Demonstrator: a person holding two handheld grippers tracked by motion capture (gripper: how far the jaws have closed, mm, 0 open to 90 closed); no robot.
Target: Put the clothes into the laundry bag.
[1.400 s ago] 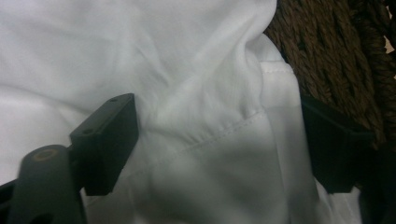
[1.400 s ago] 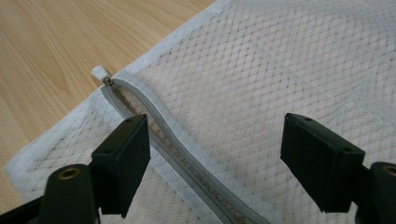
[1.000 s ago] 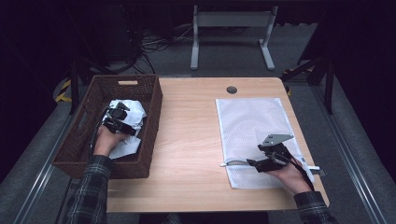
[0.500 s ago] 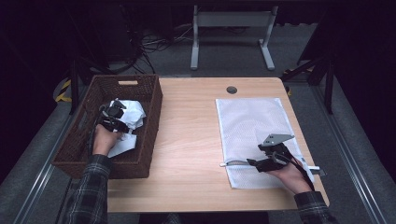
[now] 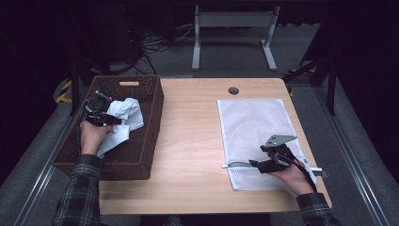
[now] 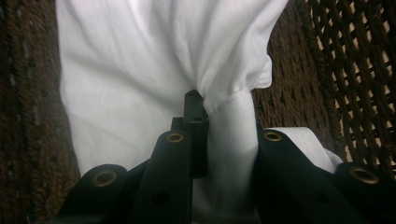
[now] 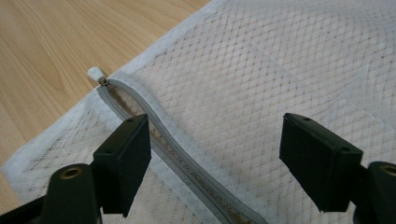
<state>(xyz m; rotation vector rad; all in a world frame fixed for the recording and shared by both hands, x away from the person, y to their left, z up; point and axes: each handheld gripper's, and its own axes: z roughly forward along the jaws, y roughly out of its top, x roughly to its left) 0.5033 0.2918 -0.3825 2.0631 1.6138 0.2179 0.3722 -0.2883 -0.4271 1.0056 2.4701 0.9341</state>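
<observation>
The left gripper (image 6: 224,140) pinched the white cloth (image 5: 123,113) in the wicker basket (image 5: 153,122) and had pulled back a bit. The right gripper (image 7: 215,158) stayed spread wide over the mesh laundry bag (image 5: 254,127) on the table (image 5: 193,141).

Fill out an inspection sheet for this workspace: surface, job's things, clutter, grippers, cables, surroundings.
Surface: light wooden table with a round cable hole near its far edge.
Job's things: white mesh bag flat on the table's right part, its grey zipper running along the near end; dark wicker basket at the left edge, holding white cloth.
Clutter: nothing seen.
Grippers: left gripper inside the basket, shut on a fold of the cloth; right gripper open, jaws either side of the zipper.
Cables: a tangle of cables on the floor beyond the table.
Surroundings: dark room, grey floor, a grey metal stand behind the table.
</observation>
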